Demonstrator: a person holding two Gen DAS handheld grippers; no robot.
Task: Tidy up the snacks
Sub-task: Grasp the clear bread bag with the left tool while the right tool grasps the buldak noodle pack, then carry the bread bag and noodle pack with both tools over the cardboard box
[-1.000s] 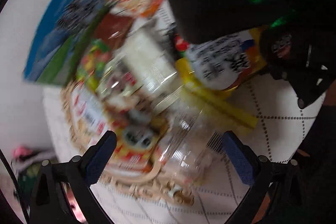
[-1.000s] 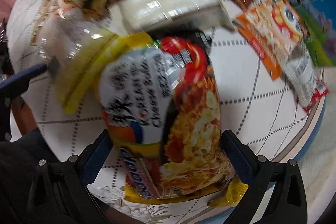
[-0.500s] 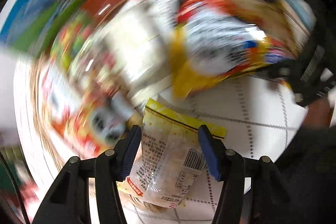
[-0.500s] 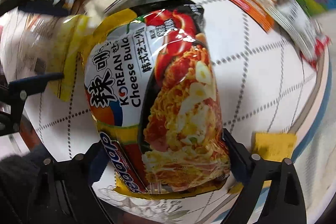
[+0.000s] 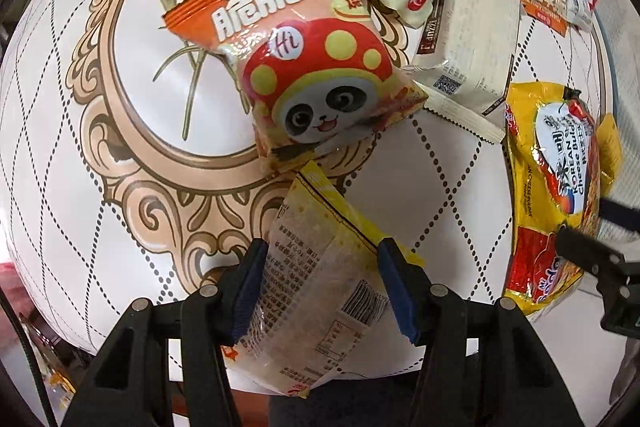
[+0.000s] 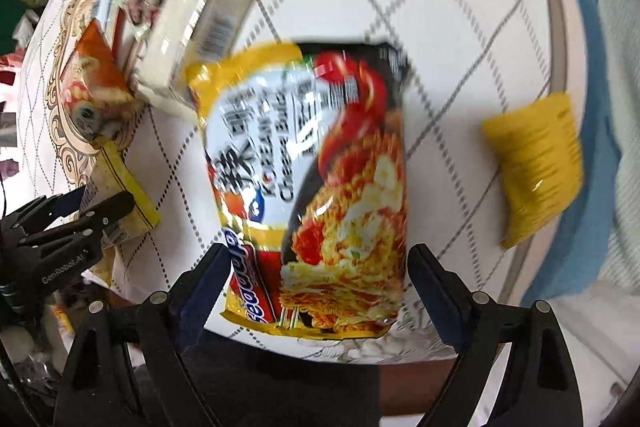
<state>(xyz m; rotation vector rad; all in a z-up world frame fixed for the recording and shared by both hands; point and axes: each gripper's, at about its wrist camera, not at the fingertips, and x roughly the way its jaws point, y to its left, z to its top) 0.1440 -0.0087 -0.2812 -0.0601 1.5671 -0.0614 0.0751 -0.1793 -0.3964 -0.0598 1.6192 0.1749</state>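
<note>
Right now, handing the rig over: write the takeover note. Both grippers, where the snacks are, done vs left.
Left gripper: shut on the clear yellow-edged snack bag, held at the near table edge.
Right gripper: around the Korean cheese noodle pack, pads at both sides; grip looks closed, view blurred.
Table: orange panda snack bag lies mid-table beside the white wafer pack; more packets are piled at the far edge. A small yellow packet sits to the right near the rim.
Done: two items picked up.
Left: place both, then sort the far pile.
</note>
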